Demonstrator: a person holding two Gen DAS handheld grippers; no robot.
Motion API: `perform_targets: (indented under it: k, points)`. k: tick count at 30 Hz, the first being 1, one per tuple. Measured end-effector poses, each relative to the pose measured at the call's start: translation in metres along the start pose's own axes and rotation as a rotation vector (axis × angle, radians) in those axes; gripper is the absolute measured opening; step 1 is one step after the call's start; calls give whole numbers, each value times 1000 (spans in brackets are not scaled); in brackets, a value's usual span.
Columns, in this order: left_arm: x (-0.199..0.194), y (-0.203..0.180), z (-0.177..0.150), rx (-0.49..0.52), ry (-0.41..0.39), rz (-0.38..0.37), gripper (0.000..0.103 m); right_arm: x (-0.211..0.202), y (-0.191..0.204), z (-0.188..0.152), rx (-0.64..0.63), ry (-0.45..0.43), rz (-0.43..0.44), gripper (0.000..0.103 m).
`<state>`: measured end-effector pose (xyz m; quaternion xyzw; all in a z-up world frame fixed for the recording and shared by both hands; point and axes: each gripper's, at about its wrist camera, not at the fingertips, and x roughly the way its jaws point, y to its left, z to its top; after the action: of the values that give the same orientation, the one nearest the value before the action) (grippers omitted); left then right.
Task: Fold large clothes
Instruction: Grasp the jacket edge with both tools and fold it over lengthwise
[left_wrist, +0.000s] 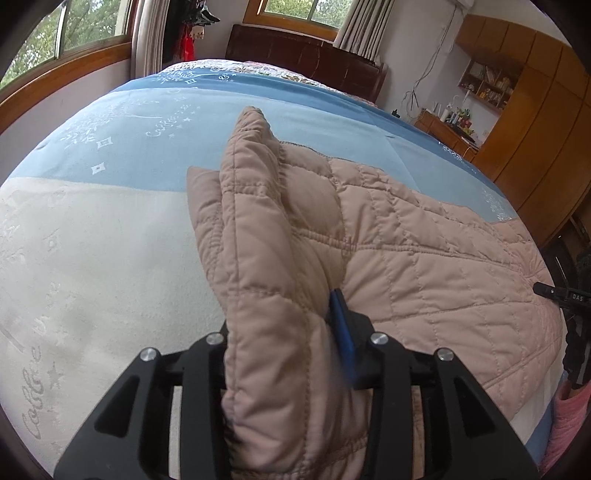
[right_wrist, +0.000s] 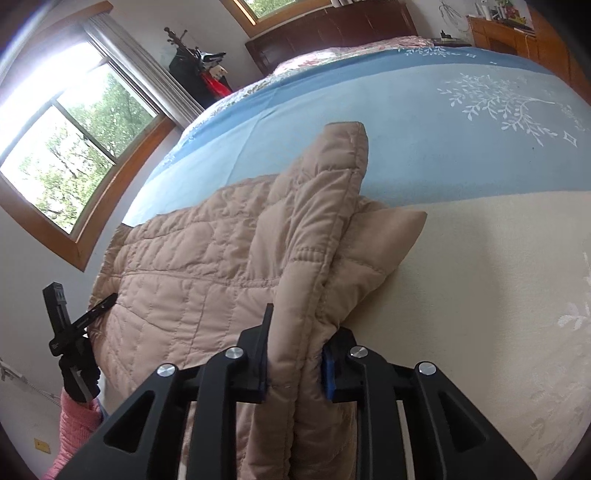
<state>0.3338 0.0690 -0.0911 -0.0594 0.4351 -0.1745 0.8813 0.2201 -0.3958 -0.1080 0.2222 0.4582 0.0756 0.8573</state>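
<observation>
Fingers (left_wrist: 340, 328) L+R pinching jacket (left_wrist: 406, 236) edge

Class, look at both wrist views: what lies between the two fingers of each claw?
A thick fold of the tan quilted jacket fills each gap: the left claw in the left wrist view, the right claw in the right wrist view.

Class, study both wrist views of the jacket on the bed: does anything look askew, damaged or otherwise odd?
Nothing looks damaged or spilled. The quilted tan jacket lies on the blue and cream bedspread; the left hand-held gripper and the right hand-held gripper each pinch an edge, raising padded ridges, as expected mid-fold.
</observation>
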Motion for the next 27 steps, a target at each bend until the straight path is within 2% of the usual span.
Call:
perform_targets:
  k: [6,11,14,16,21,27]
  points:
    - [3,2,-9,14,-9,10,41,21,-7,-3,23,25,-4,28]
    - [4,-3,-9,10,-5,29,46,18,-6,-2,58,25,10,30]
    - [0,-2,-8,-9,1,41,54,13,-7,-4,58,15,-4,39]
    - [-5,-3,-8,-12,6,62,60,2,-8,-7,47,1,-41,47]
    - [-34,-5,-17,-3,-16,75,65,-33,3,-21,-2,-44,-111,47]
    - [-85,-18,-35,-6,-117,142,67,-68,30,-53,-68,-86,-123,45]
